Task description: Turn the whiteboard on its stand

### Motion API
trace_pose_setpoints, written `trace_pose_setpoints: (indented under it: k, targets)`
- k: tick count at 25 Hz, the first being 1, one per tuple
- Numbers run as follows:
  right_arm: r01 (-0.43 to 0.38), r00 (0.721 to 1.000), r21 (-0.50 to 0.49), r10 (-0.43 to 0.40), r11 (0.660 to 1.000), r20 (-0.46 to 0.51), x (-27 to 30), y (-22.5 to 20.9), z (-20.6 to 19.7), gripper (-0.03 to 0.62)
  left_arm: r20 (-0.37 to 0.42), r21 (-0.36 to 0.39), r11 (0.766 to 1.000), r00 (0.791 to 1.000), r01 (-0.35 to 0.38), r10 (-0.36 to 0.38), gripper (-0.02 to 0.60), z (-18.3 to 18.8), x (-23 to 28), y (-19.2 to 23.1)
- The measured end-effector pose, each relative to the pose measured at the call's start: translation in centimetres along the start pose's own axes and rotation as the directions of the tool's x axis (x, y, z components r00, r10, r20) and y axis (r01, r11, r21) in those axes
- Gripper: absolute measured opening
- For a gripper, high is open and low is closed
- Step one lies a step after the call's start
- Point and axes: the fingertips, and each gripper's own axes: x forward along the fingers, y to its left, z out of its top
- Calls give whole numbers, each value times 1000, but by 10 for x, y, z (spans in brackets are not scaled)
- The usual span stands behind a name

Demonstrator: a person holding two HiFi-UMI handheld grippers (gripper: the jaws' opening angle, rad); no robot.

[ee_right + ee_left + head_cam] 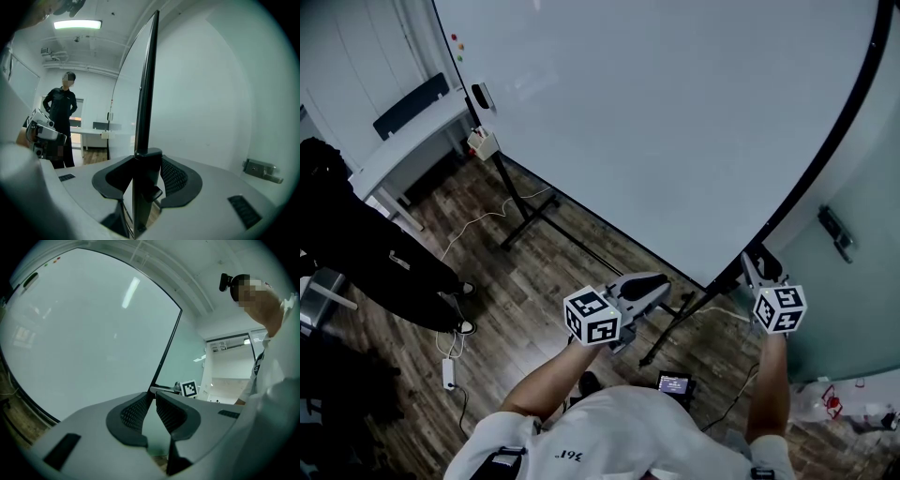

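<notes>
Whiteboard [675,122]: on stand [525,211], long edge rising from lower right corner.
Right gripper [753,270]: jaws clamped on that edge; nearer hand.
Left gripper [652,286]: jaws narrowly apart, empty, near board's bottom edge.

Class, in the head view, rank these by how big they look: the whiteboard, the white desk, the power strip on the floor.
Largest: whiteboard.
Then: white desk.
Smallest: power strip, plainly tiny beside both.
</notes>
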Motion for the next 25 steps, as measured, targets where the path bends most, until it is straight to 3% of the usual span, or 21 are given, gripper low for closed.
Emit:
trace_pose_setpoints:
  k: [13, 25]
  targets:
    - [13, 1000, 6, -13, 1000, 3, -4, 1, -3, 187, -1, -9, 1000, 1000, 0, 0, 49, 0, -5, 3]
    - [129, 992, -61, -129, 990, 11, -11, 1, -7, 189, -15, -10, 1000, 1000, 23, -23, 49, 2, -19, 8]
